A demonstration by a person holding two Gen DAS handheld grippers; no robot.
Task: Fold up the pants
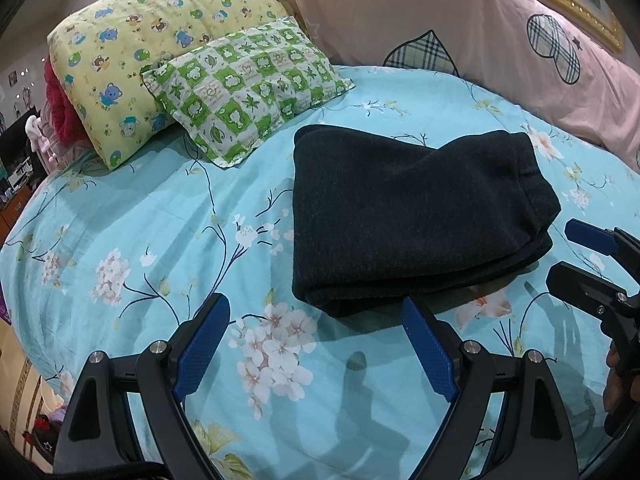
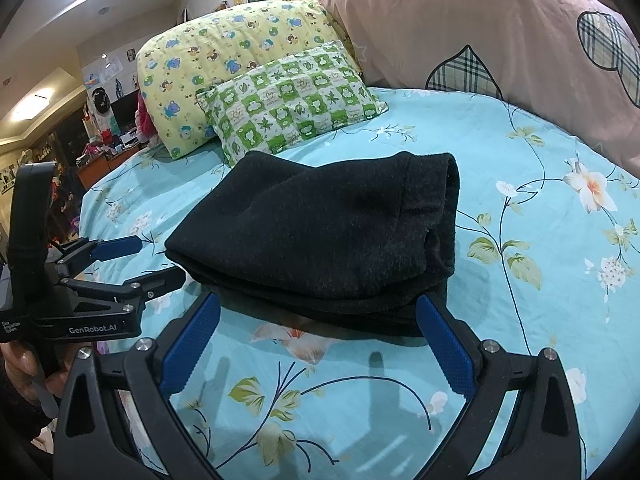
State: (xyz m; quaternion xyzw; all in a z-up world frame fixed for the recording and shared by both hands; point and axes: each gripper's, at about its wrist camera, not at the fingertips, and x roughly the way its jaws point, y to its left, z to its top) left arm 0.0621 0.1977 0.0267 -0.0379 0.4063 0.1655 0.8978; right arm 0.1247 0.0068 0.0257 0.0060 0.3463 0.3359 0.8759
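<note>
Pants [image 1: 416,216] are lying folded into a thick dark bundle on the bed [image 1: 160,220], so folding is looking finished or nearly so.

Left tongs [image 1: 316,344] and right tongs [image 2: 318,340] are both gaping open, gripping nothing, just beside the near edge; any next move is probably only tidying. Pillows [image 2: 256,92] are sitting behind, cluttered room beyond.

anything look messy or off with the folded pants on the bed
Nothing stands out. The dark knit pants lie folded in a compact stack on the turquoise floral bedsheet, layers only slightly uneven at the near edge. Both the left gripper and the right gripper are open, holding nothing.
</note>
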